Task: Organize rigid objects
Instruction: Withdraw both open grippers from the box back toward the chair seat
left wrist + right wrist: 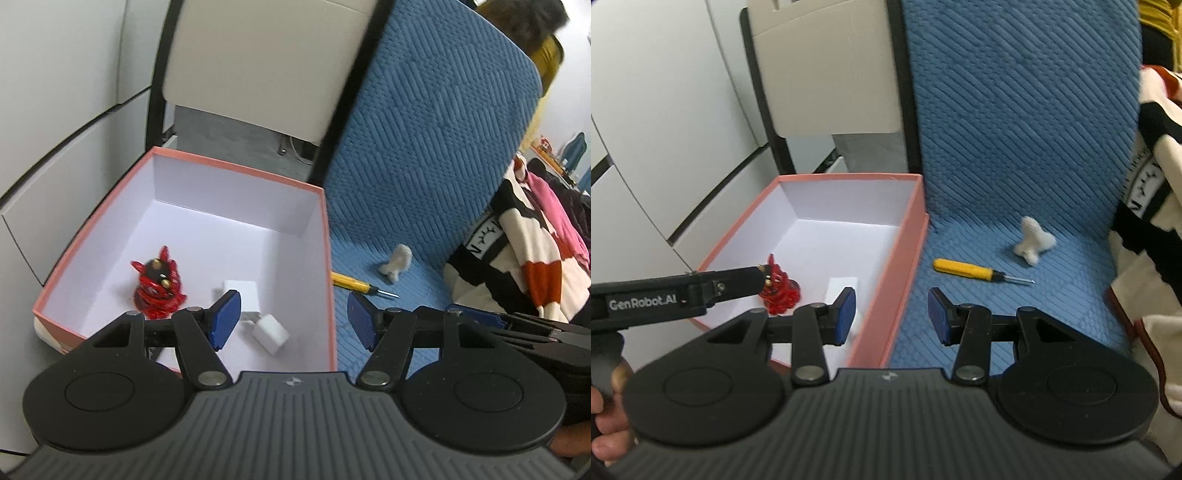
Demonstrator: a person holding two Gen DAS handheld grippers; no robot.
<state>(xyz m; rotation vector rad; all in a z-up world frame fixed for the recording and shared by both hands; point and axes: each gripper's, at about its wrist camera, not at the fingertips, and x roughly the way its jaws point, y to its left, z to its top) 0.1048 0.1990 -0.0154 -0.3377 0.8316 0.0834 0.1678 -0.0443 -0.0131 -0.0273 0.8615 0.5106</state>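
A pink box (pixel 325 229) with a white inside stands on the left of a blue seat. In it are a red figurine (pixel 159 290) and two white blocks (pixel 270 332). A yellow screwdriver (pixel 352 282) and a small white fuzzy toy (pixel 397 264) lie on the seat to the right of the box. My left gripper (pixel 293 319) is open and empty above the box's near right corner. My right gripper (pixel 892 314) is open and empty over the box's right wall (pixel 886 295). The right wrist view also shows the figurine (pixel 779 291), the screwdriver (pixel 964 271) and the toy (pixel 1032 242).
The blue quilted seat back (pixel 436 140) rises behind the seat. A black, cream and orange garment (pixel 524 258) lies at the right. A white chair back (pixel 258 62) and white cabinets (pixel 55 110) stand behind and left of the box.
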